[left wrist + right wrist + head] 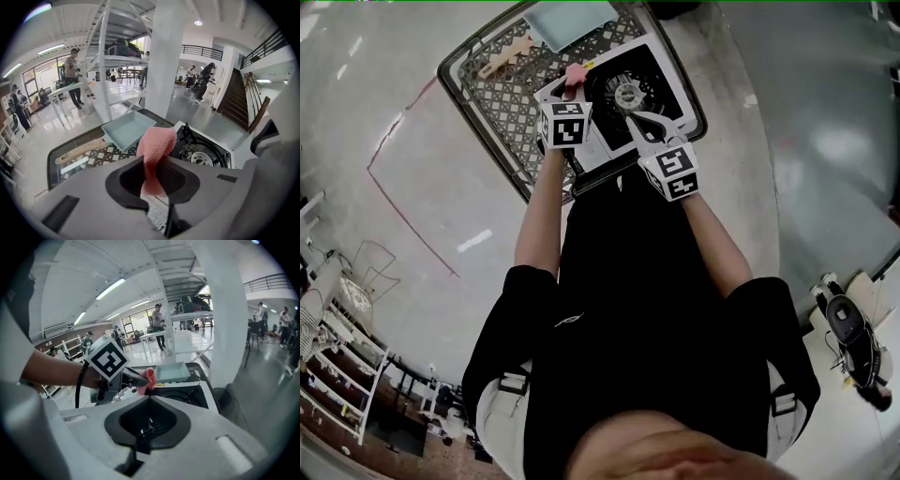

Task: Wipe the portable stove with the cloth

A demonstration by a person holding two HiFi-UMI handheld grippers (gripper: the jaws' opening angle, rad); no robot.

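Both bare forearms reach far ahead of the body, the left arm nearly straight and the right arm angled inward from the right. The left gripper sits a little farther out than the right, its marker cube facing up and its jaws clamped on a pink cloth. The right gripper points far and left toward its partner. Its jaws look drawn together, but whether they pinch anything cannot be made out.
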